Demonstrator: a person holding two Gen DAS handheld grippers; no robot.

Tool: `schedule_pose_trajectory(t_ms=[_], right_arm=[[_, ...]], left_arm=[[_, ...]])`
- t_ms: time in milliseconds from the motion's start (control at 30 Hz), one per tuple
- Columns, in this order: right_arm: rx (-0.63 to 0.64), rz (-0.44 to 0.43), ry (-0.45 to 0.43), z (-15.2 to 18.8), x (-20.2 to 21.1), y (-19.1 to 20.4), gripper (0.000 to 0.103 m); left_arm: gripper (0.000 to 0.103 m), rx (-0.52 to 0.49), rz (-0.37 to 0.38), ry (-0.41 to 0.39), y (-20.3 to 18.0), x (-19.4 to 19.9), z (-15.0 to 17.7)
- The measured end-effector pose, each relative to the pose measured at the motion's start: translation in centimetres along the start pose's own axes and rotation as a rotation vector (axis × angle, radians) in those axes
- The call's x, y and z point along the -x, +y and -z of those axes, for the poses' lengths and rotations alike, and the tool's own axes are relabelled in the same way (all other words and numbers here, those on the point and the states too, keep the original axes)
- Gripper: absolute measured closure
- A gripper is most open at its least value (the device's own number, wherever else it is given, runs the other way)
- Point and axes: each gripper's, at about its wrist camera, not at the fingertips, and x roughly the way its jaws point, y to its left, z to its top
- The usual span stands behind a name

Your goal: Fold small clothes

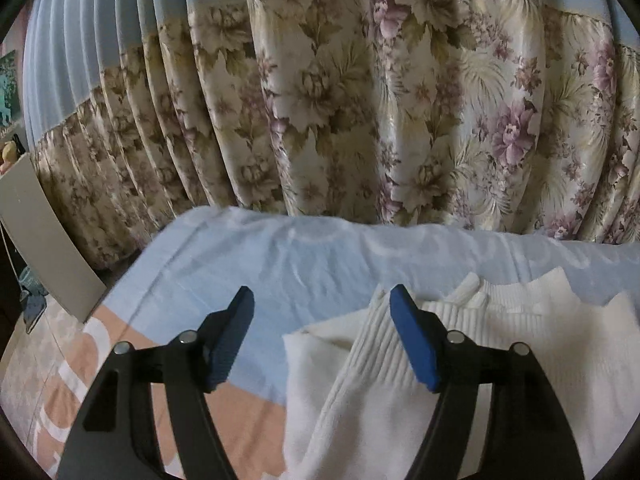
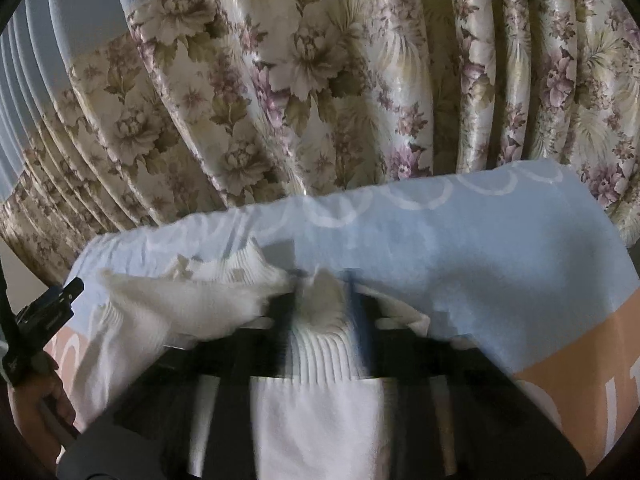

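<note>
A white ribbed knit garment (image 1: 520,360) lies on a bed with a light blue and peach sheet (image 1: 280,264). My left gripper (image 1: 320,308) is open above the garment's left edge, with a ribbed sleeve (image 1: 360,368) running between its blue fingers, and holds nothing. In the right wrist view my right gripper (image 2: 320,300) is blurred and closed around a ribbed part of the garment (image 2: 320,348), with the cloth bunched between its fingers. The rest of the garment (image 2: 180,296) spreads to the left.
A floral curtain (image 1: 360,100) hangs close behind the bed's far edge. A grey board (image 1: 44,240) leans at the left beside the bed. The other gripper's body and the person's hand (image 2: 36,360) show at the left edge of the right wrist view.
</note>
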Motion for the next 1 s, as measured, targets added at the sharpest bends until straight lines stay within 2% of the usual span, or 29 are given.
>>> schedule_pose_trajectory(t_ms=[67, 300, 467, 700, 1000], right_arm=[[0.002, 0.020, -0.038, -0.1, 0.8, 0.1, 0.034], [0.051, 0.067, -0.028, 1.1, 2.5, -0.1, 0.035], [0.046, 0.092, 0.016, 3.7, 3.6, -2.3, 0.035], [0.071, 0.076, 0.093, 7.4, 3.7, -3.5, 0.035], [0.085, 0.068, 0.115, 8.0, 2.8, -2.7, 0.035]], left_arm=[[0.032, 0.003, 0.004, -0.003, 0.4, 0.5, -0.1], [0.032, -0.029, 0.018, -0.006, 0.8, 2.9, 1.5], [0.032, -0.073, 0.025, 0.013, 0.7, 4.3, 4.5], [0.032, -0.095, 0.030, 0.064, 0.1, 4.4, 8.6], [0.032, -0.056, 0.039, 0.106, 0.6, 3.2, 9.0]])
